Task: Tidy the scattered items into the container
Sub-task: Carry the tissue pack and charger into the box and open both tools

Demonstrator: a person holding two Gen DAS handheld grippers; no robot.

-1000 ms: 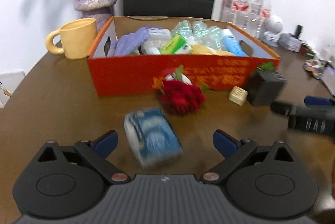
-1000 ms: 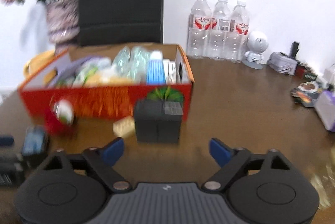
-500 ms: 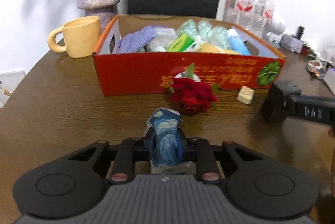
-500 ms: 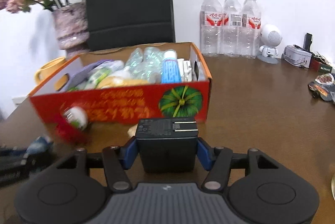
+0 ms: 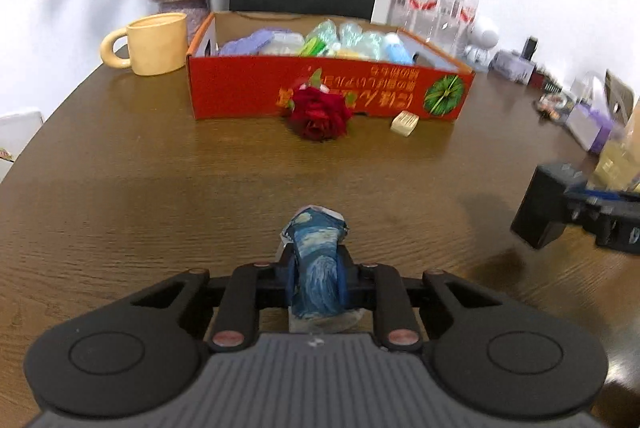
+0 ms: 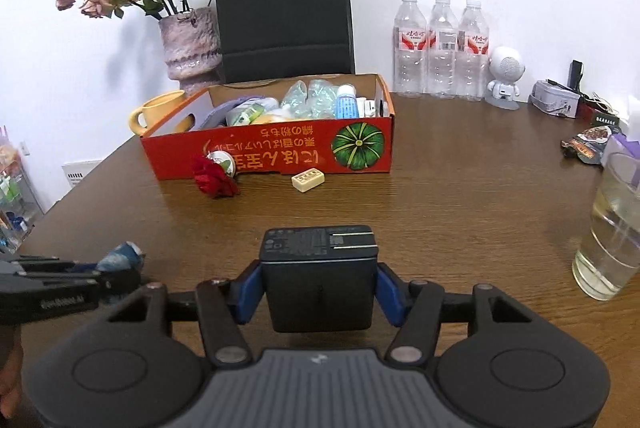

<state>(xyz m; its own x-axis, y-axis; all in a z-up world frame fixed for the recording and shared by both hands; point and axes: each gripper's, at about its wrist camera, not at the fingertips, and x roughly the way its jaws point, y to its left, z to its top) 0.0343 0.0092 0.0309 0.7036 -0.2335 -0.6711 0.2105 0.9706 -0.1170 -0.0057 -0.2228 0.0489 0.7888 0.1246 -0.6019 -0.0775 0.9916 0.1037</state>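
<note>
Both grippers have just clamped and lifted: left gripper [image 5: 316, 278] on the packet [image 5: 318, 260], right gripper [image 6: 319, 292] on the charger [image 6: 319, 280]. Both loads now sit well short of the box [image 6: 280, 148]. Rose [image 6: 214, 178] and tile [image 6: 308, 180] wait against the box front.

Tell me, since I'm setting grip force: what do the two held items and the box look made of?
Blue packet: soft printed plastic wrap, probably; its ends are crinkled.
Black charger: hard matte plastic with metal prongs and sharp edges.
Red box: printed cardboard, brown on the inner walls.
</note>
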